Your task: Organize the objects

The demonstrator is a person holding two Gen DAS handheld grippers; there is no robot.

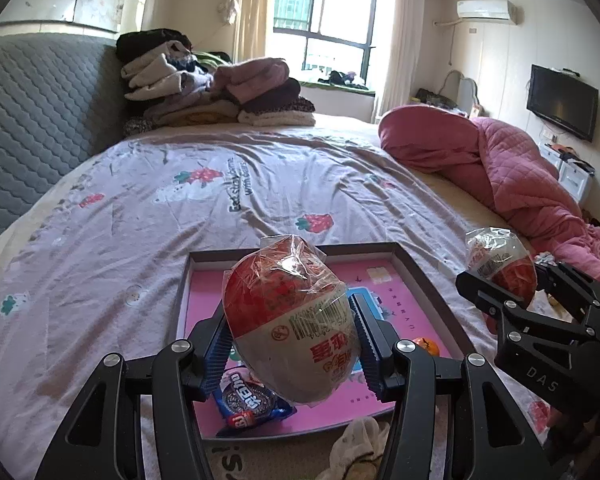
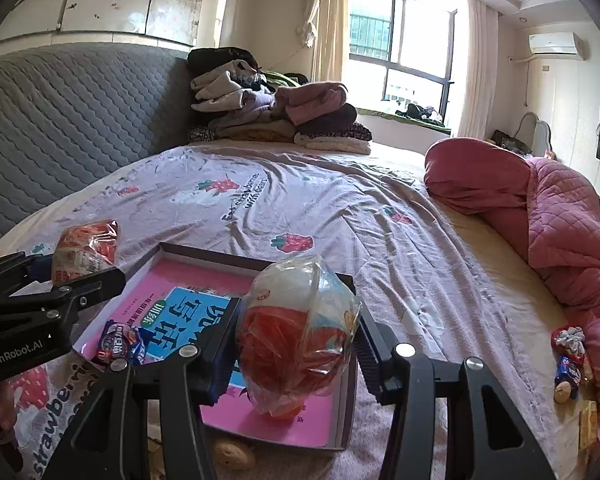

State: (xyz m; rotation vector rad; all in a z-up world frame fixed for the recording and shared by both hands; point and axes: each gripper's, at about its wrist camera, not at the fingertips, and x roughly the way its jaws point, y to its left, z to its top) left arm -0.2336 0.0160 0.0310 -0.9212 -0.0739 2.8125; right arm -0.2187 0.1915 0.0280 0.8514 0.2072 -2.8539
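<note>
Left gripper (image 1: 290,344): its two fingers are closed around a wrapped egg-shaped snack (image 1: 288,316), red on top and white below, which it holds above the tray.
Right gripper (image 2: 296,344): it grips a second wrapped snack (image 2: 300,332), orange-red under clear plastic, also above the tray.
Tray (image 1: 416,264): a shallow box with a dark rim and a pink book inside; it lies on the bed under and in front of both grippers.
Cookie packet (image 1: 248,400): blue, lying in the tray at its near edge, just under the left gripper's fingers.
Small orange thing (image 1: 426,346): in the tray, beside the left gripper's right finger.
Bed sheet (image 1: 140,220): strawberry print, stretching ahead of both grippers.
Loose snacks (image 2: 568,356): on the sheet far to the right of the right gripper, beside the pink quilt (image 2: 560,220).
</note>
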